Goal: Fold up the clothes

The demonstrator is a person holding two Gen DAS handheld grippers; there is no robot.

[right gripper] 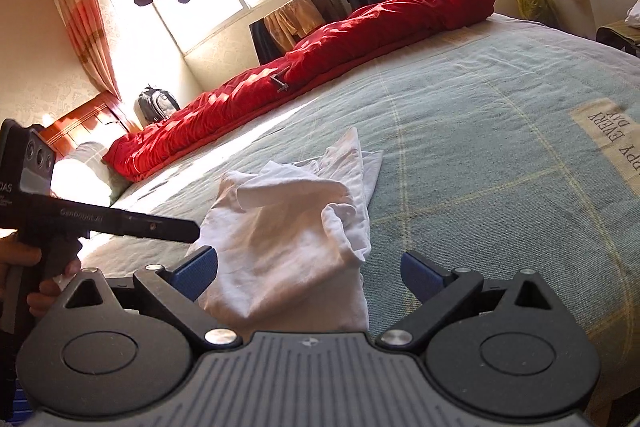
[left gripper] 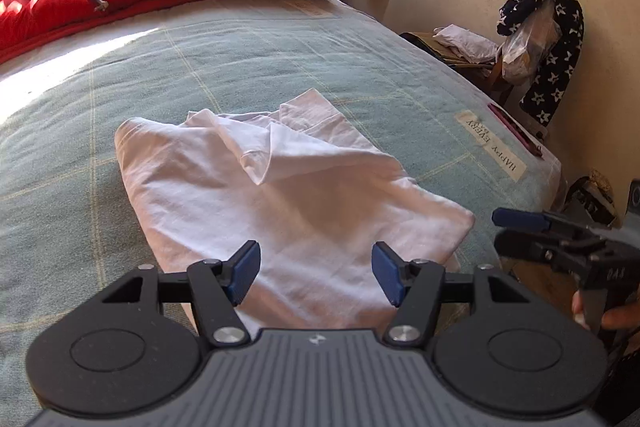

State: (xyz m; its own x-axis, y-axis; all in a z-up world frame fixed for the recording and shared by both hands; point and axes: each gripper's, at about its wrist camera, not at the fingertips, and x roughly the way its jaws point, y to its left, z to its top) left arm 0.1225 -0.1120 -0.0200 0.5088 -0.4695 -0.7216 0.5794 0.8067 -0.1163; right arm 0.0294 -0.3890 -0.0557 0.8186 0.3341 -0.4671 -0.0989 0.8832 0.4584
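A: Where's the white T-shirt [left gripper: 288, 183]?
B: Lying partly folded on the pale blue bedspread [left gripper: 240, 59], near the bed's near edge, with a rumpled sleeve on top

A: And the left gripper [left gripper: 316, 273]?
B: Over the shirt's near end, jaws apart, nothing between the blue pads [left gripper: 244, 273]

A: The right gripper [right gripper: 308, 277]?
B: Jaws spread wide, the shirt's near edge lying between them, but neither pad presses on it

A: Anything else on the bed?
B: A red quilt [right gripper: 320, 67] bunched along the far side, well apart from the shirt, and a printed label [left gripper: 494, 147] near the bedspread's edge
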